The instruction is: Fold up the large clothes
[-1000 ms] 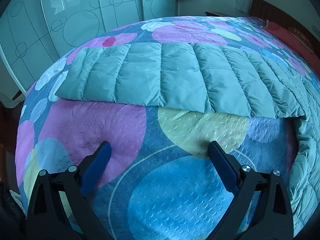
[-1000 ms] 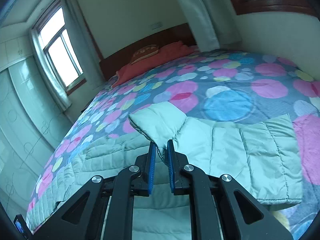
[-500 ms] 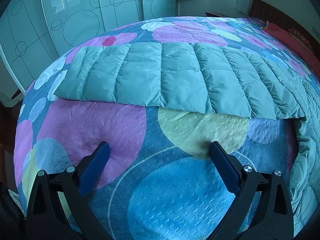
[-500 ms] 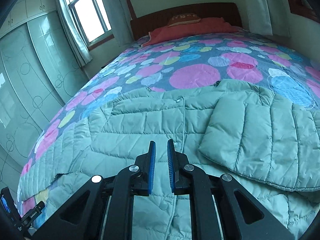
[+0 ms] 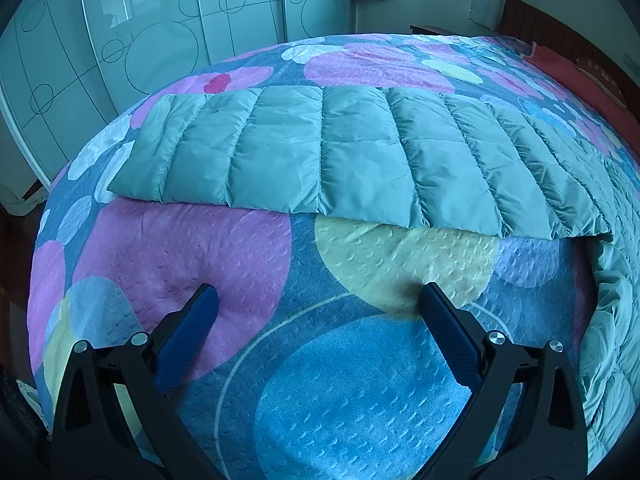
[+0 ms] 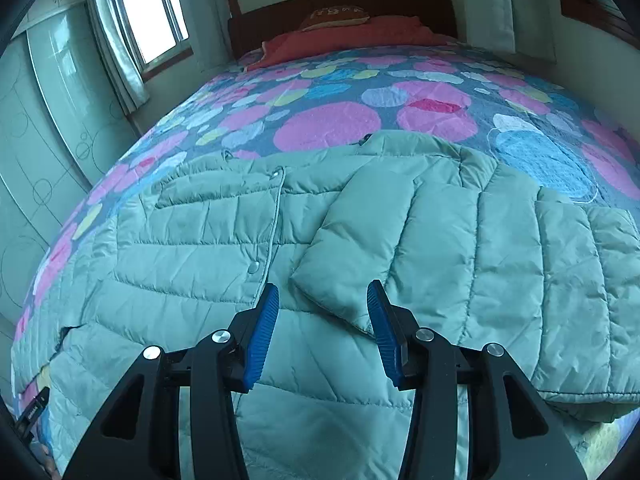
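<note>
A pale green quilted down jacket (image 6: pixel 192 256) lies spread on the bed. In the right wrist view one sleeve (image 6: pixel 460 248) is folded across the jacket's body, its cuff end lying just in front of my right gripper (image 6: pixel 323 300), which is open and empty above the jacket. In the left wrist view the other sleeve (image 5: pixel 340 160) lies stretched out flat across the bedspread, beyond my left gripper (image 5: pixel 318 300), which is open wide and empty over the bare bedspread.
The bed is covered by a bedspread (image 5: pixel 300 380) with pink, blue and yellow circles. A red pillow (image 6: pixel 352 36) and wooden headboard stand at the far end. Glass wardrobe doors (image 5: pixel 140 40) line the side beyond the bed's edge.
My right gripper let go of the sleeve end and opened; the sleeve now lies folded over the jacket body. The view swung toward the headboard. My left gripper barely moved.
</note>
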`<state>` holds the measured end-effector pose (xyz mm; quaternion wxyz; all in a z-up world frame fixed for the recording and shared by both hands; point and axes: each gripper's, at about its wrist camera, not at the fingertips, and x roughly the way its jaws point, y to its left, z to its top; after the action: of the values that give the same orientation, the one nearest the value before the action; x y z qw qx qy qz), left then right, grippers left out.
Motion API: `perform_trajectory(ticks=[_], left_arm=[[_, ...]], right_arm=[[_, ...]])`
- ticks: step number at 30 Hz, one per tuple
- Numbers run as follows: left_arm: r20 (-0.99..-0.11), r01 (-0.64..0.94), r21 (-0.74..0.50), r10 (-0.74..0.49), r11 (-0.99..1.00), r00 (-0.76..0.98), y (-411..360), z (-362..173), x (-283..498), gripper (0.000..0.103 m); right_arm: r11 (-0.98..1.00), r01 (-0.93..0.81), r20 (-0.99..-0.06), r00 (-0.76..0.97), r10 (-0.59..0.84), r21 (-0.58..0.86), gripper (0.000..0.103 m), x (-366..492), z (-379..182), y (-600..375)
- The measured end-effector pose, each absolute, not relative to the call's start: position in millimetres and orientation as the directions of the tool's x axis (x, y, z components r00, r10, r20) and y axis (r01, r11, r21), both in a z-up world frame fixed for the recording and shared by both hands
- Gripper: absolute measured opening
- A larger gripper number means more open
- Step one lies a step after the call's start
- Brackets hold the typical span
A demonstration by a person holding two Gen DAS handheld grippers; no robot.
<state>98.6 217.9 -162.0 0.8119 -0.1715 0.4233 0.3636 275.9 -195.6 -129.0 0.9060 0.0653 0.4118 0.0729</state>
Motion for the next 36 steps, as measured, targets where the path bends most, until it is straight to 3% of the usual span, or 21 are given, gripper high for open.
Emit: perform_trajectory(ticks=[6,11,13,26,36], left_arm=[[-0.812,-0.736,0.031,0.447,0.676,0.376,218,-162,99,0.101],[-0.811,-0.736,0.032,0.448,0.676,0.376,218,-162,99,0.101],[-0.811,-0.736,0.032,0.447,0.676,0.376,219,-162,99,0.101],[-0.811,-0.736,0.031,0.448,0.676,0.377,219,-162,99,0.101],[-0.81,-0.736,0.032,0.449,0.676,0.377,218,-162,99,0.101]], right_arm=[[0.982,-0.037,-0.787,0.593,0.169,0.183,0.043,292,-152,-199],[0.971,-0.007,-0.776,0.6,0.195,0.238,0.01,292,-152,-212],[0.967,-0.005,-0.766,0.609,0.205,0.255,0.007,291,-149,-214],[0.899,-0.27,-0.669,0.601,0.437,0.345,0.006,275,-111,-132],[0.808,-0.445,-0.73,0.388,0.563,0.386,0.006,274,-140,-66]])
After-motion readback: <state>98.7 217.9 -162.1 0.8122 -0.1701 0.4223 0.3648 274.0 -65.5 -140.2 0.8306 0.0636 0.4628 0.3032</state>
